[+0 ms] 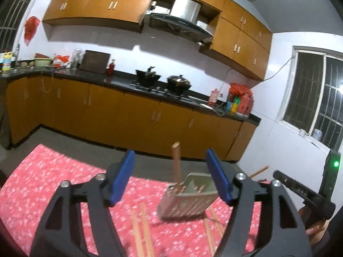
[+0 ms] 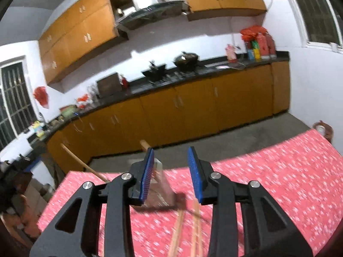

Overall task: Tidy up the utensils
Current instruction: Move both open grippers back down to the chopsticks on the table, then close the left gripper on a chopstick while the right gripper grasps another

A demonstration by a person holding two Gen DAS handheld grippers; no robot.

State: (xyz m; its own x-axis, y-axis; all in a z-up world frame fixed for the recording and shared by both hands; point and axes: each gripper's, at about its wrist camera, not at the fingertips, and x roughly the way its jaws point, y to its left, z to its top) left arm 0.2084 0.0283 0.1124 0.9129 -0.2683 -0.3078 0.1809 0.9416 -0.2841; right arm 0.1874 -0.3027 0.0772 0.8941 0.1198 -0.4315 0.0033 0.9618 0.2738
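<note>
A metal utensil holder (image 1: 188,201) stands on the red floral tablecloth (image 1: 53,184), with one wooden chopstick (image 1: 176,165) upright in it. Loose chopsticks (image 1: 141,231) lie on the cloth in front of the holder, and more lie to its right (image 1: 211,224). My left gripper (image 1: 170,162) is open, above and in front of the holder, with nothing between its pads. In the right wrist view my right gripper (image 2: 171,167) is also open. The blurred holder (image 2: 160,192) sits just past its left finger, and chopsticks (image 2: 178,231) lie on the cloth below it.
The table's far edge (image 2: 235,160) meets a grey floor. Beyond it runs a kitchen counter (image 1: 120,83) with woks, over orange cabinets. A long wooden stick (image 2: 85,165) pokes out past the table's left corner. The other gripper's body (image 1: 300,190) and a hand (image 1: 317,229) are at the right.
</note>
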